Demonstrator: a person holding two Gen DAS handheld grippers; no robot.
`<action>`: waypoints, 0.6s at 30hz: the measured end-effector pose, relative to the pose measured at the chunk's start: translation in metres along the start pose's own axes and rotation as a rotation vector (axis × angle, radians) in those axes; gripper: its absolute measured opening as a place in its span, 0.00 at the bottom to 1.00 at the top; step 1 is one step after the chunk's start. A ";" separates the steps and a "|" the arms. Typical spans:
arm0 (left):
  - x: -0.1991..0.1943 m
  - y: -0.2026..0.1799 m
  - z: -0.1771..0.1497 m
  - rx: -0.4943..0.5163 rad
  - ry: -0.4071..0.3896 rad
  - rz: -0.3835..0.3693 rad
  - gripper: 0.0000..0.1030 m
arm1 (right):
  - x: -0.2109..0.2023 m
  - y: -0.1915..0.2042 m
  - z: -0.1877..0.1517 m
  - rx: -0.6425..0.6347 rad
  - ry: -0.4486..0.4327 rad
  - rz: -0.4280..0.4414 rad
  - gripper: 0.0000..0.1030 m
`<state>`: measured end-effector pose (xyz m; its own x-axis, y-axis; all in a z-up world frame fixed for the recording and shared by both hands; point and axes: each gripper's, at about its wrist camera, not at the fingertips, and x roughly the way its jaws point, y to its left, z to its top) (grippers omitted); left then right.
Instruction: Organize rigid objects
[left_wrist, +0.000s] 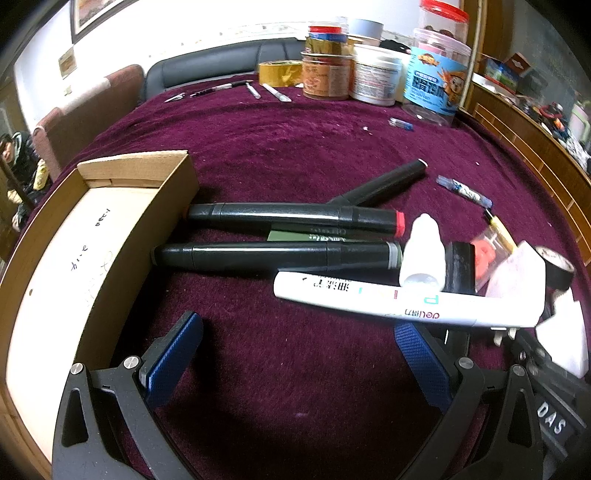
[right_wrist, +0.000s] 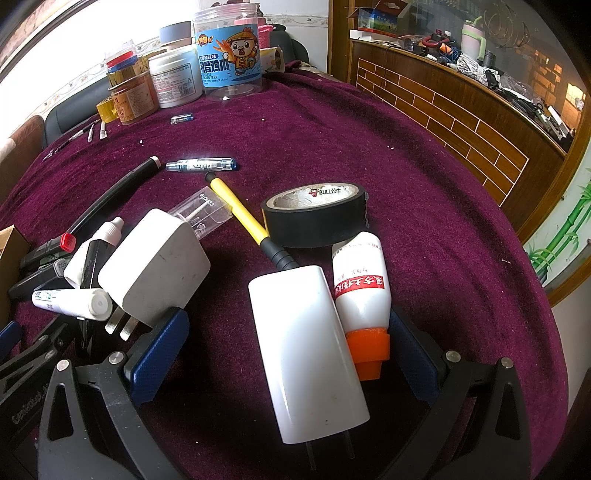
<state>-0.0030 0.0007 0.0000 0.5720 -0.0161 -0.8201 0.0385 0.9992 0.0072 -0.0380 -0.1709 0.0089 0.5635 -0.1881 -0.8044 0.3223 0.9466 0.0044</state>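
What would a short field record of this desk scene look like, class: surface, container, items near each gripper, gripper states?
surface: purple cloth
container: open cardboard box, nothing seen inside
near left gripper: two black markers, white marker
near right gripper: white charger and orange-capped bottle between the fingers, black tape roll beyond
left gripper state: open, holding nothing
right gripper state: open, not closed on anything

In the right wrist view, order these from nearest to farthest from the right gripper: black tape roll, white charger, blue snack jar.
1. White charger, lying between the right gripper fingers.
2. Black tape roll, just beyond, middle of table.
3. Blue snack jar, far edge, upright.
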 end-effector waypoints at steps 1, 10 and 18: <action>-0.001 0.000 -0.001 0.026 0.011 -0.014 0.99 | 0.000 0.001 0.000 -0.003 0.000 -0.003 1.00; -0.002 0.000 -0.002 0.036 0.035 -0.022 0.99 | -0.004 -0.003 -0.001 -0.098 0.033 0.081 1.00; -0.005 -0.004 -0.004 0.057 0.025 0.005 0.99 | -0.002 -0.001 -0.002 -0.130 0.080 0.086 1.00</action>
<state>-0.0092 -0.0028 0.0020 0.5516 -0.0098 -0.8340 0.0830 0.9956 0.0432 -0.0411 -0.1712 0.0093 0.5208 -0.0886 -0.8491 0.1718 0.9851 0.0026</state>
